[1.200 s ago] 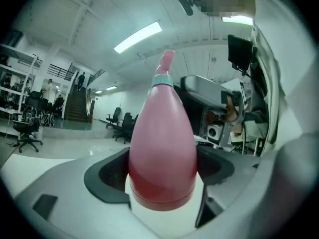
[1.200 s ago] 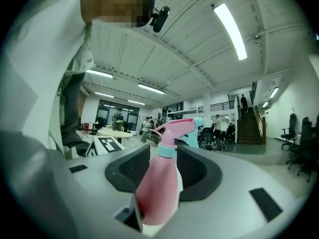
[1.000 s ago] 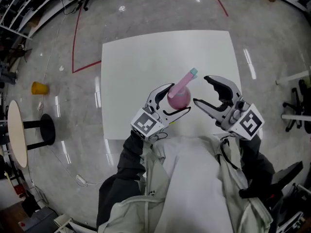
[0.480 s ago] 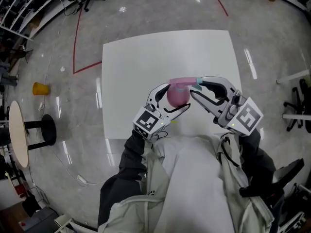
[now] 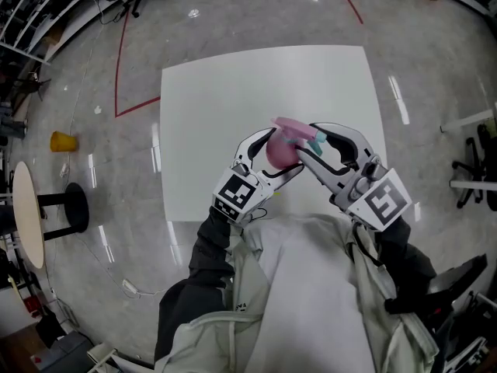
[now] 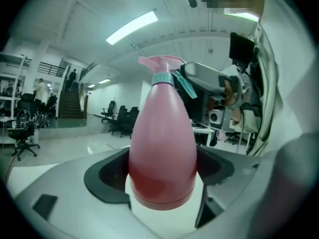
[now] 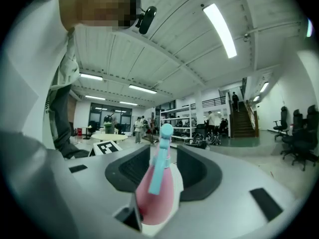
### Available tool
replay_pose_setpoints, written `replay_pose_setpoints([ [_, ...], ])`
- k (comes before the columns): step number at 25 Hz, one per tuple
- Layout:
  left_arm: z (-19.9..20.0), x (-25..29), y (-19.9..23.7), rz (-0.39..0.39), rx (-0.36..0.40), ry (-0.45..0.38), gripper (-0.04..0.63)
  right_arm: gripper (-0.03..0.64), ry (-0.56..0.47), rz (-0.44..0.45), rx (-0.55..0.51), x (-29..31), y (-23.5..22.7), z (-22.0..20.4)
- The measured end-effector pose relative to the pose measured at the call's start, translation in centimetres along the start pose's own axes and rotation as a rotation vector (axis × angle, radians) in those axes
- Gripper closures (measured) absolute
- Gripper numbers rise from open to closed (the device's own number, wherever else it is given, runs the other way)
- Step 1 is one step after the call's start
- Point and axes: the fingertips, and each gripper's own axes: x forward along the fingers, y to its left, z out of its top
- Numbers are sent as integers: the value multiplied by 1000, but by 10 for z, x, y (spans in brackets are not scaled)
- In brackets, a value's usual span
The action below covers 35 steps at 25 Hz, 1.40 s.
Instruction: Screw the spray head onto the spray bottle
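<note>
A pink spray bottle [image 5: 279,154] stands off the white table [image 5: 225,92], and my left gripper [image 5: 277,158] is shut round its wide lower body [image 6: 162,143]. On the bottle's neck sits the pink spray head [image 5: 291,127] with a teal collar and trigger [image 6: 185,85]. My right gripper [image 5: 307,141] comes in from the right, its jaws on either side of the spray head [image 7: 155,188]. The pads still touch the head while the jaws are opening slightly. The teal trigger [image 7: 160,158] points up between them.
The table's near edge lies just below the grippers. On the floor to the left are a yellow object [image 5: 64,141], a round side table [image 5: 23,212] and red tape lines [image 5: 120,61]. An office chair [image 5: 475,173] stands at the right.
My right gripper moved in from the right and closed on the spray head, then turned with it. The nozzle swung from pointing up-right to pointing left. The left gripper held still.
</note>
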Motion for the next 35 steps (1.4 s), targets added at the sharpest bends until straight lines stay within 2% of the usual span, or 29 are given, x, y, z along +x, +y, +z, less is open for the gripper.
replay_pose_setpoints([
  [2,1,1,-12,-44,42,6,178,405,33,94,-40,4,7,-8],
  [4,1,5,-20,-51,65,13,178,402,29,156,-63,6,14,-8],
  [5,1,8,-20,-33,69,14,178,415,17,147,-66,6,13,-7],
  [6,2,10,-18,-3,69,13,178,485,7,114,-67,7,10,-5],
  [9,1,12,-2,140,58,20,178,494,12,-40,-31,14,-6,-7],
  [12,-11,16,14,307,68,79,178,497,24,-274,33,20,-28,-15],
  [14,-13,20,15,344,58,97,178,499,33,-376,33,19,-31,-17],
  [15,-10,19,13,330,42,85,178,497,33,-383,23,20,-27,-14],
  [17,-1,16,5,256,10,32,178,497,-10,-303,44,19,-14,-6],
  [19,6,12,-2,159,-7,-22,178,491,-120,-106,103,9,-2,9],
  [21,15,6,-8,55,-28,-79,178,434,-229,125,160,-11,8,30],
  [23,26,-4,-13,-43,-62,-133,178,426,-281,251,230,-30,6,46],
  [26,31,-15,-22,-178,-89,-136,178,427,-294,299,249,-41,-13,48],
  [29,27,-15,-35,-264,-32,-77,178,428,-155,359,164,-29,-3,24],
  [32,21,-6,-53,-319,22,-38,178,428,-58,413,84,-12,19,11],
  [34,21,-2,-55,-324,-3,-42,178,433,-60,403,51,-7,22,10],
  [35,21,-2,-53,-317,-21,-51,178,457,-69,392,40,-5,21,11],
])
